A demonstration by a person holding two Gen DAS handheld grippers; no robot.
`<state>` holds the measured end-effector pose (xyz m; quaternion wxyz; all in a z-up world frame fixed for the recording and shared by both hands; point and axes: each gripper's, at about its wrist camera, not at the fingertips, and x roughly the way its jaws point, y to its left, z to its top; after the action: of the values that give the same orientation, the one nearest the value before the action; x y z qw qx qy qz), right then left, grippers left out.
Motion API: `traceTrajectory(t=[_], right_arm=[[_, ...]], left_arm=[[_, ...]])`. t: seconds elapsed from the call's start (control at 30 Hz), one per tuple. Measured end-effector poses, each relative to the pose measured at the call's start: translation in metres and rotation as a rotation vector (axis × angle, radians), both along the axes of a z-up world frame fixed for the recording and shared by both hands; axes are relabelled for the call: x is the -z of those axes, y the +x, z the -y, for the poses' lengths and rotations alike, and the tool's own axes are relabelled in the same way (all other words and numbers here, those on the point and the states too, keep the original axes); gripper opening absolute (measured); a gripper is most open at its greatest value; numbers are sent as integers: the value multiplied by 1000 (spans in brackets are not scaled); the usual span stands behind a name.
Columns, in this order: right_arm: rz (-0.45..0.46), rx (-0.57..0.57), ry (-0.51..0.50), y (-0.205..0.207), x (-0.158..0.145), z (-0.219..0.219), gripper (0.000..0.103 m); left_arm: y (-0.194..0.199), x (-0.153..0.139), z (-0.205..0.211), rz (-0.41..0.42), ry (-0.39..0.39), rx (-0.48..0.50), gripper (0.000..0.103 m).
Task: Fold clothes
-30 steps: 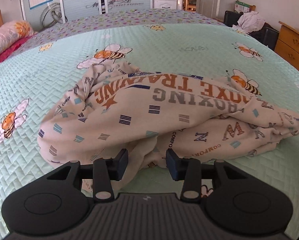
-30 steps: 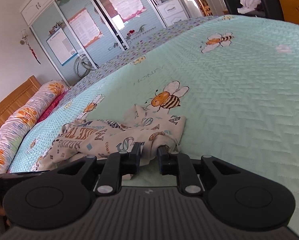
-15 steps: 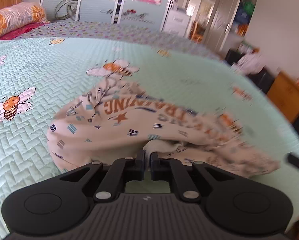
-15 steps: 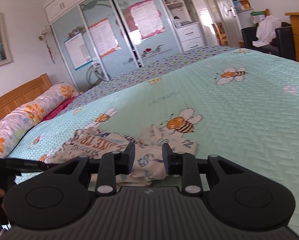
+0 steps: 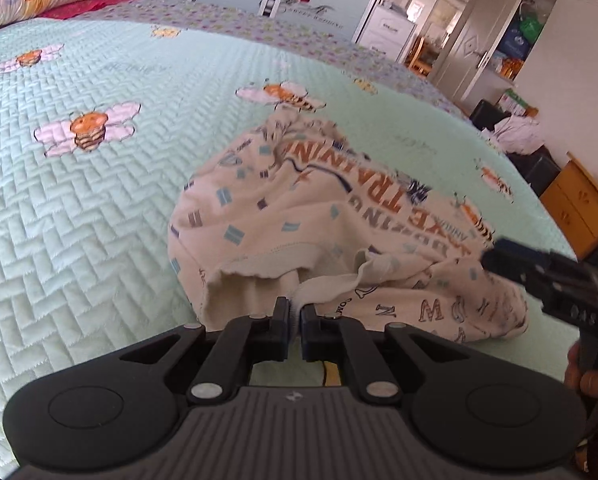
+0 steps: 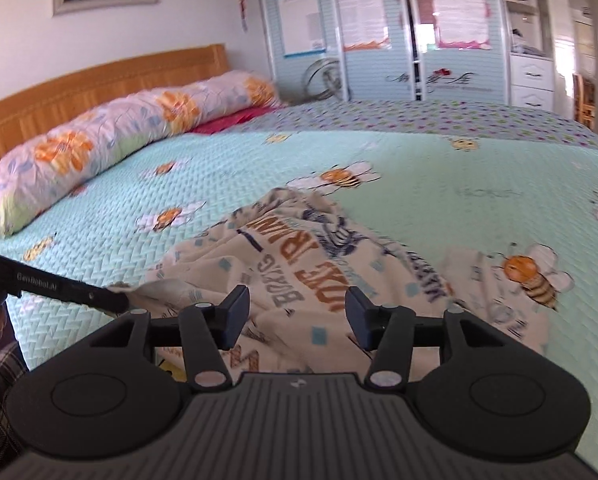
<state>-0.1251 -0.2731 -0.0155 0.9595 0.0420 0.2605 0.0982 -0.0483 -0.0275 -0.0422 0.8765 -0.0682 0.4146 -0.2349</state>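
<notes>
Left claw [image 5: 295, 322] is pinched tight on a white edge of the shirt [image 5: 339, 220], right at the near side of the pile. Its two fingers are almost touching, with only thin cloth between them. Right claw [image 6: 297, 318] is wide open and holds nothing; its fingers hang just over the shirt's printed letters.

That shirt lies in a crumpled heap on the green bee blanket of the bed [image 5: 79, 200], near the front edge. It is not flat yet, so I think folding has hardly begun.

To do this step well, the left claw should keep a firm pinch so the edge cannot slip. The right claw needs its own edge or corner, well apart from the left one, taking just one layer. Both can then lift and pull gently apart to spread the cloth. Pulling too hard could tug the edge free.
</notes>
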Motion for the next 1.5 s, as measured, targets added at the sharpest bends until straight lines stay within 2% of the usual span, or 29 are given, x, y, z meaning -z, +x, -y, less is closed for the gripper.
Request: traceTrajectory(t=[0.17,0.27,0.37,0.43,0.57,0.6,0.63,0.67,0.7,0.9,1.0,1.1,1.17,1.27,1.37,1.43,1.5], right_arm=[[-42,-57,-51,34,2,-19,59],[-29,-103,-89,47,3,-33,60],[-2,-39,-150,67,2,-31,61],[-14,25,-154,83,4,-17,68],[-139,92,-119,116,22,17,71],[-151,77,-83,115,26,20,59],[-156,56,-41,113,29,22,22],[-153,39,-13,108,31,19,2],[-147,23,10,102,32,15,1],[-69,-54,167,69,12,-29,1],[-28,-141,201,61,-5,-62,2],[-34,-257,271,58,-14,-98,2],[-52,-338,278,55,-13,-123,5],[-47,-406,249,46,-9,-143,9],[-29,-354,293,44,-11,-125,15],[-12,-268,367,48,-13,-97,32],[-11,-162,398,57,-10,-71,40]], left_arm=[[0,9,-4,-16,15,10,5],[1,13,-3,-27,18,12,5],[1,15,-4,-32,23,14,5],[2,17,-5,-37,24,14,5],[5,20,-7,-57,16,1,5],[5,19,-7,-56,14,-3,5],[5,18,-8,-52,10,-9,5],[5,16,-8,-47,7,-18,5],[6,13,-10,-37,3,-35,5],[22,-24,-42,73,-21,-203,5],[38,-46,-66,143,-14,-315,5],[54,-63,-95,183,-20,-448,5],[63,-69,-112,204,8,-532,5],[80,-65,-129,206,102,-624,5],[96,-46,-138,142,186,-660,5],[98,-32,-142,93,209,-657,5],[92,-23,-146,71,213,-663,9]])
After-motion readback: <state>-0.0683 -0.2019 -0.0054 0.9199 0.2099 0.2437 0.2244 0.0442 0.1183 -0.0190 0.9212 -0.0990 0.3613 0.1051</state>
